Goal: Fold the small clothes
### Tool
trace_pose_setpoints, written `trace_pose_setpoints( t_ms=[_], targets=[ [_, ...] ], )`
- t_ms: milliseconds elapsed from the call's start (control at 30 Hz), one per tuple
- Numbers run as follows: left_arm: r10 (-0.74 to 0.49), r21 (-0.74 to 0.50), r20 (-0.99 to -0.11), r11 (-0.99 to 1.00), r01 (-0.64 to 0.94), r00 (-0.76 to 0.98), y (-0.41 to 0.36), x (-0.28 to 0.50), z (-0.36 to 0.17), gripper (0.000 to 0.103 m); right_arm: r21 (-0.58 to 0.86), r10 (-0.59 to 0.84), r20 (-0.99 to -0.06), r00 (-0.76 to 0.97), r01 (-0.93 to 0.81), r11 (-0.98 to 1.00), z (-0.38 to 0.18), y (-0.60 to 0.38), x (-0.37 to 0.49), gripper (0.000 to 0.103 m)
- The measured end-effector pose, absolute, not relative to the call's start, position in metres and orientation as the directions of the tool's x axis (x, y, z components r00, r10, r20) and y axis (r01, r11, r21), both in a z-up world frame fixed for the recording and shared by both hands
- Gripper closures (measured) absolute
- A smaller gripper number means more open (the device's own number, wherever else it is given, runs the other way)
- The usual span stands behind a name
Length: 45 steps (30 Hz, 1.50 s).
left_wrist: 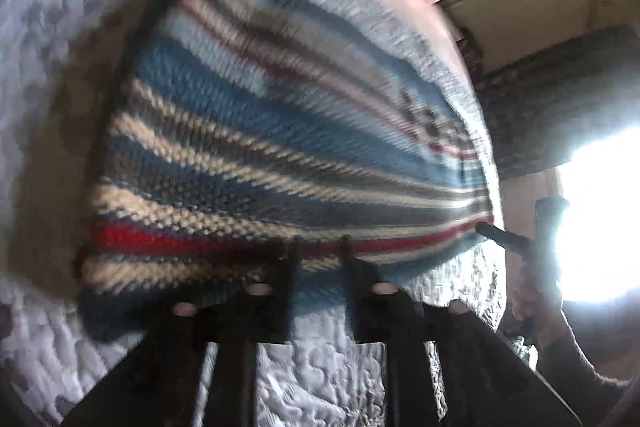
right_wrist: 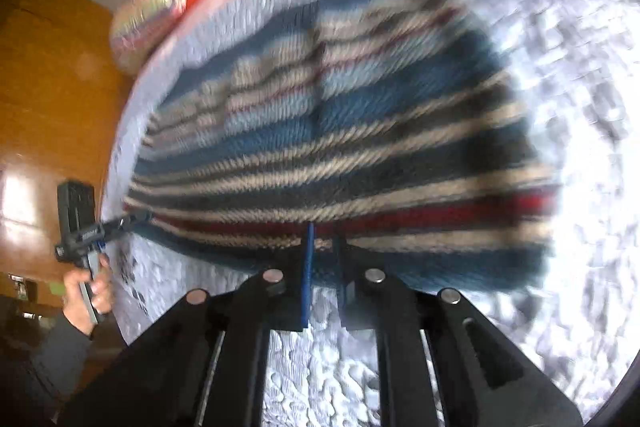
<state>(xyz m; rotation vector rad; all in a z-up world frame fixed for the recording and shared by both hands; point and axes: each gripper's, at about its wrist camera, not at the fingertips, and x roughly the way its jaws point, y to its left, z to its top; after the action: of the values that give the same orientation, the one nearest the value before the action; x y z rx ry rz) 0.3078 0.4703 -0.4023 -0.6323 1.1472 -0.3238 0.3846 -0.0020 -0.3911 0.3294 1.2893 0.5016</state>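
Striped sweater lay on the white quilt at 12 o'clock of both tongs, stripes running 9-to-3, left gripper and right gripper each narrow, pinching its near hem.

left gripper: fingers close together, a narrow gap between the tips, nipping the near hem of the striped knit; both views motion-blurred
left gripper, far view: at 9 o'clock in the right wrist view, fingers pointing toward 3 o'clock, tips at the knit's edge
left hand: wrapped round the handle, grey sleeve below
right gripper: fingers nearly together, clamped on the near hem
right gripper, far view: at 3 o'clock in the left wrist view, tips on the knit's corner
right hand: on the handle, partly washed out by glare
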Motion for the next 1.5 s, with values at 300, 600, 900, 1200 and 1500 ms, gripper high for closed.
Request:
trace_pose_setpoints(
  t_ms=[300,600,900,1200,1500],
  targets=[
    [-0.529,-0.609,-0.774,0.773,-0.177,0.349,0.514,0.289,-0.411,0.076,0.405,0.411,-0.876,0.253,-0.077,0.911,-0.397,-0.047,0.371,0.087],
    [-0.470,-0.604,-0.769,0.757,-0.249,0.433,0.617,0.321,-0.368,0.031,-0.108,0.233,-0.863,0.448,-0.614,0.782,-0.353,0.162,0.270,0.022],
    [-0.635,-0.727,-0.684,0.636,-0.259,0.359,0.633,0.399,-0.417,0.031,-0.424,0.248,-0.776,0.579,-0.771,0.476,-0.395,0.328,0.194,0.023],
    [-0.673,-0.731,-0.678,0.658,-0.179,0.295,0.620,0.443,-0.446,0.028,-0.524,0.185,-0.755,0.629,-0.748,0.407,-0.431,0.374,0.219,0.023],
    [-0.735,-0.769,-0.631,0.635,-0.073,0.248,0.588,0.466,-0.447,0.029,-0.586,0.172,-0.713,0.679,-0.713,0.385,-0.446,0.401,0.222,0.023]
  ],
)
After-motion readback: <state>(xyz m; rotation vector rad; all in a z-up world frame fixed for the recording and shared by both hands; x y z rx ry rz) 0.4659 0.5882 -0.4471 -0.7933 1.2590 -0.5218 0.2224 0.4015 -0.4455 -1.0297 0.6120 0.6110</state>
